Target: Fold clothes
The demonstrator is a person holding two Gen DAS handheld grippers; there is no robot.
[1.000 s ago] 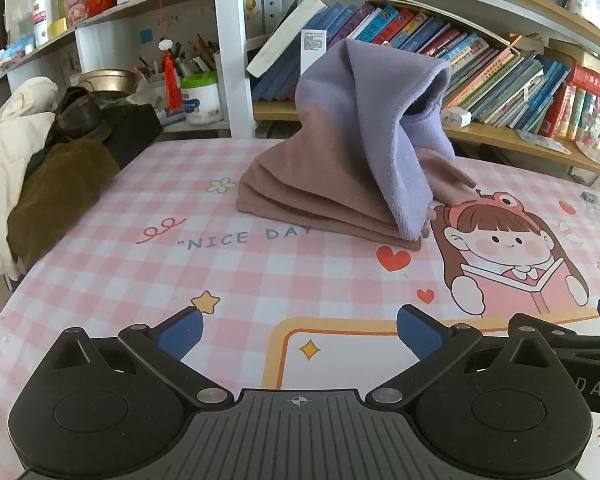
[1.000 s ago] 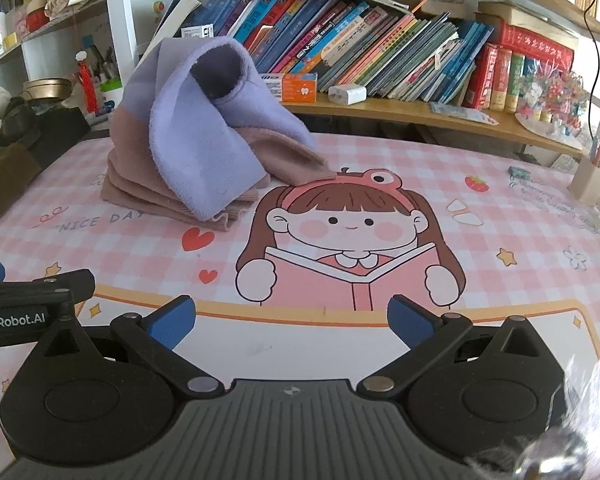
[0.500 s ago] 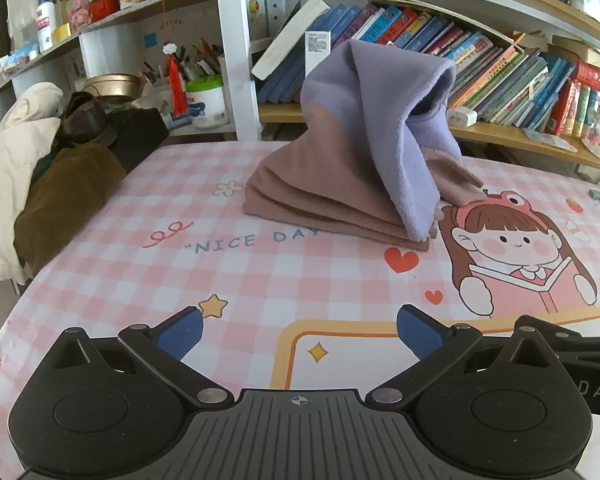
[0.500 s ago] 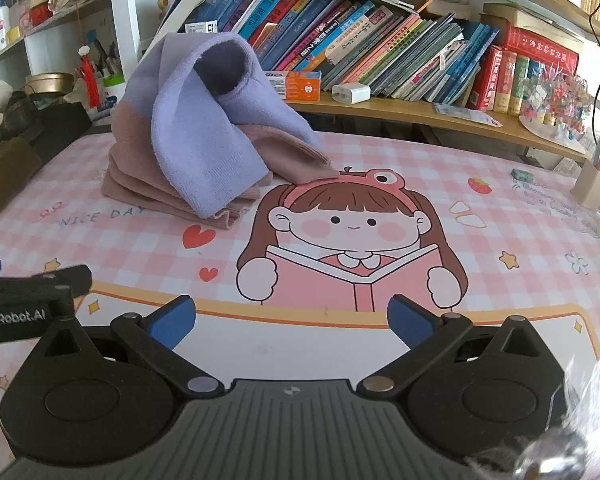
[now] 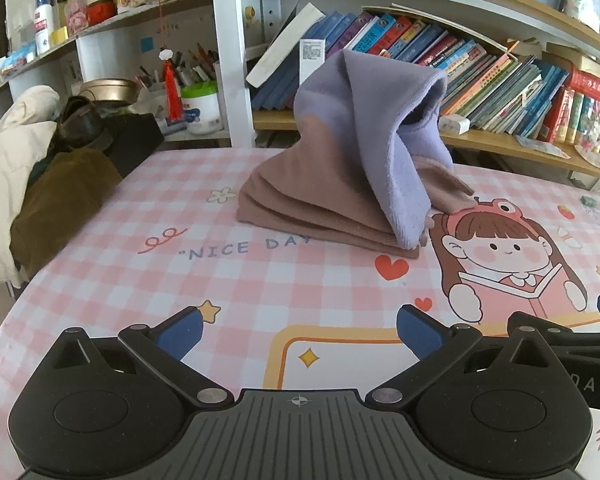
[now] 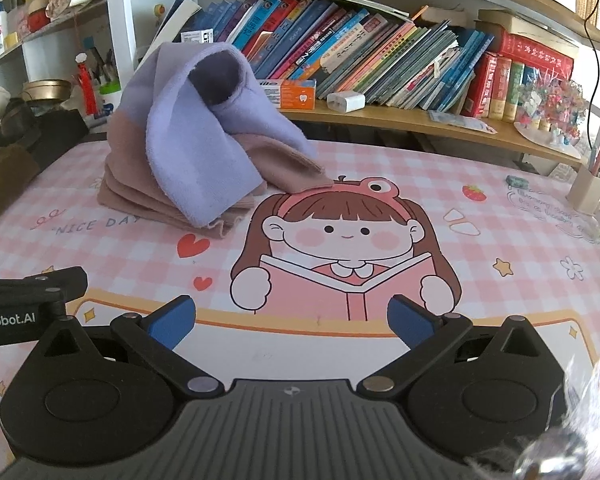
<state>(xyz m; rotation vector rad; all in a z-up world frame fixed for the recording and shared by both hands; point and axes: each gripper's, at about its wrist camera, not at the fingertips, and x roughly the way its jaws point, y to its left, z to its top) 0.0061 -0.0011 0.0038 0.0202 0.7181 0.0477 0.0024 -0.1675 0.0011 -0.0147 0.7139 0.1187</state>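
A lilac and dusty-pink garment [image 5: 352, 168] sits heaped on the pink checked tablecloth [image 5: 180, 276], its lilac part peaked upward and draped over folded pink layers. In the right wrist view the same garment [image 6: 188, 148] lies at the far left of the table. My left gripper [image 5: 299, 330] is open, low over the cloth, well short of the garment. My right gripper [image 6: 290, 322] is open too, above the cartoon girl print [image 6: 340, 248], with nothing between its fingers. Part of the other gripper [image 6: 28, 292] shows at the left edge of the right wrist view.
Bookshelves with leaning books [image 6: 380, 64] run along the table's far side. A pile of coats [image 5: 28, 176] lies off the table's left edge. A pen holder [image 6: 588, 194] stands at the far right.
Both views have drifted slightly, so the garment sits a little further right in each. The garment's shape is unchanged and both grippers stay open.
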